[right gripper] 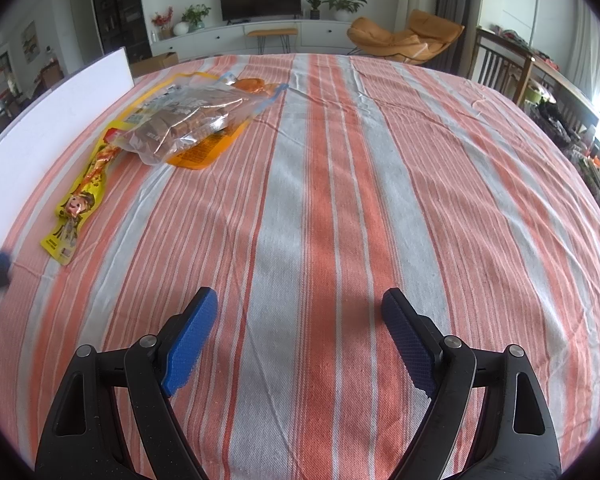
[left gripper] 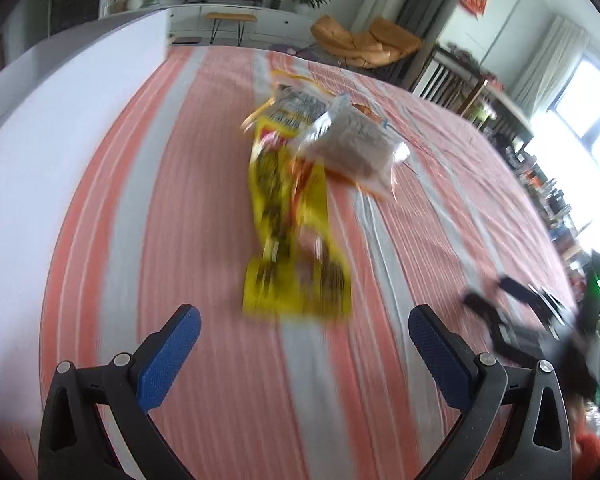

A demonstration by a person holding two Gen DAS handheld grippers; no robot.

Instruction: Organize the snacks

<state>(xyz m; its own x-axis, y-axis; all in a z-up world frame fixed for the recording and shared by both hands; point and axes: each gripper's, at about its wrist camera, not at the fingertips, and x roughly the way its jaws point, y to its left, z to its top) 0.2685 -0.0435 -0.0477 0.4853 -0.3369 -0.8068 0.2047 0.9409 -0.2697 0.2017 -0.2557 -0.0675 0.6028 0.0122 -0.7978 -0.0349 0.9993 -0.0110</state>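
Observation:
A long yellow snack packet (left gripper: 290,232) lies on the striped tablecloth (left gripper: 204,208), its near end just ahead of my open left gripper (left gripper: 304,328). A clear bag of brown snacks (left gripper: 356,144) lies on its far end, over an orange packet. The left wrist view is blurred. In the right wrist view the yellow packet (right gripper: 82,196), the clear bag (right gripper: 184,120) and the orange packet (right gripper: 208,150) lie at the far left. My right gripper (right gripper: 299,312) is open and empty over bare cloth (right gripper: 340,184), well apart from them. It also shows in the left wrist view (left gripper: 496,294).
A white board (left gripper: 60,112) stands along the table's left edge; it also shows in the right wrist view (right gripper: 40,136). Beyond the table are an orange lounge chair (right gripper: 404,38), a TV cabinet and wooden chairs (right gripper: 500,68) at the right.

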